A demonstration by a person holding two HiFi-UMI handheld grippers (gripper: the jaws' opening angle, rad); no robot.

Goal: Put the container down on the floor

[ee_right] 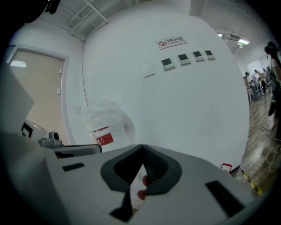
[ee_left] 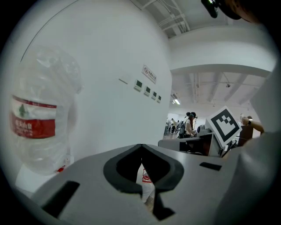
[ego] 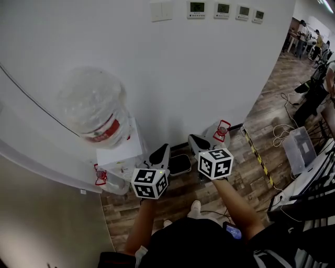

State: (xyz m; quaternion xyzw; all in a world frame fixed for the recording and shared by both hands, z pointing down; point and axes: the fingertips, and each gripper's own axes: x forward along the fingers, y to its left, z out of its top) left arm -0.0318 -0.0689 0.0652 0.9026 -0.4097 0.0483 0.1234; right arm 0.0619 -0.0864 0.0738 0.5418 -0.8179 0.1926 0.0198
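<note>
Both forearms (ego: pixel 230 201) reached forward from the bottom of the head view, one gripper in each hand.

Left gripper (ego: pixel 161 152): in its own view the dark pads (ee_left: pixel 125 169) met at the tips and nothing was clamped between them. A narrow slit stayed lower down between the pads. Through it showed a white surface with red print, well beyond the jaws; I could not identify it.

Right gripper (ego: pixel 198 140): also closed tip to tip, with no object held. Some red spots showed through the gap between its pads (ee_right: pixel 120 169), too small to name. The two grippers were side by side, near each other and not touching.

A flat dark pad (ego: pixel 179 164) lay on the wooden floor (ego: pixel 246 178) between them.

The container (ego: pixel 217 132), pale with a red-ringed top, was on the floor against the wall, just beyond and to the right of the right gripper. Neither gripper held it. From the head view I could not tell whether it touched the right gripper.

Left of the left gripper stood a white dispenser (ego: pixel 118 152) carrying a large clear water bottle (ego: pixel 94 107) with a red label.

A yellow-black tape strip (ego: pixel 256 152) ran across the floor at right. Small wall panels (ego: pixel 222 9) sat high on the white wall, and people stood in the far room.
</note>
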